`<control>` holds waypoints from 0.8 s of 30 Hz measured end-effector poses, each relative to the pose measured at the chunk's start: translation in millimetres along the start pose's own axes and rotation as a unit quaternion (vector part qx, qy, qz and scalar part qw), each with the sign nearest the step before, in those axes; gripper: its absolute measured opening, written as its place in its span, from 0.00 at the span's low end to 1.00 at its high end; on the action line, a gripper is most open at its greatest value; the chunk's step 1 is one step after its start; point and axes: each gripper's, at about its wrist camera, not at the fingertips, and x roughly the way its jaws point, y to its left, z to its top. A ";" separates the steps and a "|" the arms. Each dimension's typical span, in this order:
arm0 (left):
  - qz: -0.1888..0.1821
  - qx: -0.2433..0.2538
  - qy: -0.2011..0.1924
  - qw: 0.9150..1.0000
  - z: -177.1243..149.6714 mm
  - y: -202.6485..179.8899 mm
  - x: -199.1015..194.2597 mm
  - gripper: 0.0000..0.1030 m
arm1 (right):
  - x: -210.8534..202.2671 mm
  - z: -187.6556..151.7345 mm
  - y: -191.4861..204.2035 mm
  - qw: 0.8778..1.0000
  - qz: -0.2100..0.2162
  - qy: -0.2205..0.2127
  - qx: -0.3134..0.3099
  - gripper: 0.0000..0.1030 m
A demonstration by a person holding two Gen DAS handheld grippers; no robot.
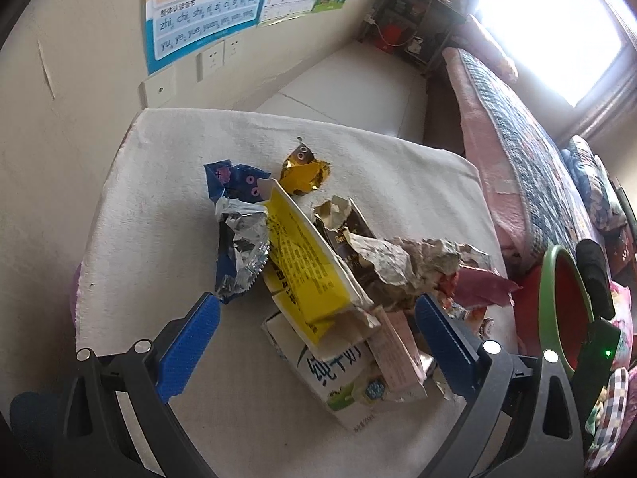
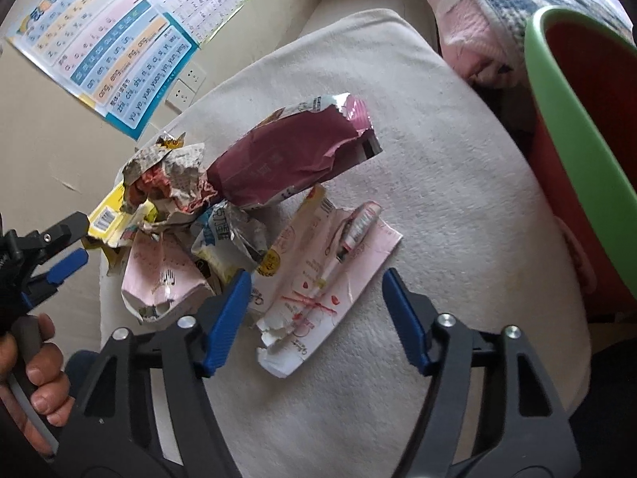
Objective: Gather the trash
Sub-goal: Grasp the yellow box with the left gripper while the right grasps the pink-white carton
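I read pinyin syllables on the blue-bordered wall chart [image 1: 203,8]: "an, en, in, un", "ang, eng, ing, ong", "zhi, chi, shi, ri, zi, ci, si", "yu, ye, yue, yuan, yin, yun, ying". The right wrist view shows the same chart [image 2: 119,55]. The white milk carton [image 1: 338,382] bears large green Chinese characters, partly covered. The yellow box [image 1: 306,263] carries dense black print, too small to read. Its barcode [image 2: 104,220] has no legible digits.
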 end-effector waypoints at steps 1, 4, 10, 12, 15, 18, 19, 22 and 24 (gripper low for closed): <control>0.001 -0.003 0.004 1.000 0.7 0.2 2.5 0.86 | 1.9 0.3 -0.6 1.000 0.001 0.003 0.002 0.56; 0.000 -0.007 0.010 1.000 3.1 0.2 7.3 0.77 | 6.5 0.0 -2.1 1.000 0.008 0.012 0.007 0.45; -0.003 -0.008 0.016 1.000 3.1 0.0 10.6 0.53 | 6.4 0.0 -2.8 1.000 0.019 0.012 0.005 0.38; -0.006 -0.005 0.019 1.000 1.6 0.1 10.7 0.43 | 6.8 0.1 -2.5 1.000 0.022 0.015 0.004 0.35; -0.011 0.002 0.019 1.000 -0.6 -1.3 9.5 0.34 | 6.0 -0.5 -2.7 0.999 0.026 0.018 0.006 0.29; -0.014 0.004 0.011 1.000 -2.5 -1.8 2.2 0.32 | -0.2 -0.2 0.0 1.000 0.028 0.011 0.003 0.26; -0.014 0.004 0.008 1.000 -3.1 -1.0 -0.2 0.31 | -3.3 0.1 0.3 1.000 0.027 0.008 0.002 0.24; -0.016 0.006 0.003 1.000 -4.1 -0.3 -6.9 0.29 | -13.2 0.0 1.2 1.000 0.027 -0.001 -0.002 0.21; -0.016 0.010 0.000 1.000 -6.0 -0.8 -12.7 0.27 | -20.1 -0.5 3.3 1.000 0.025 -0.008 -0.006 0.21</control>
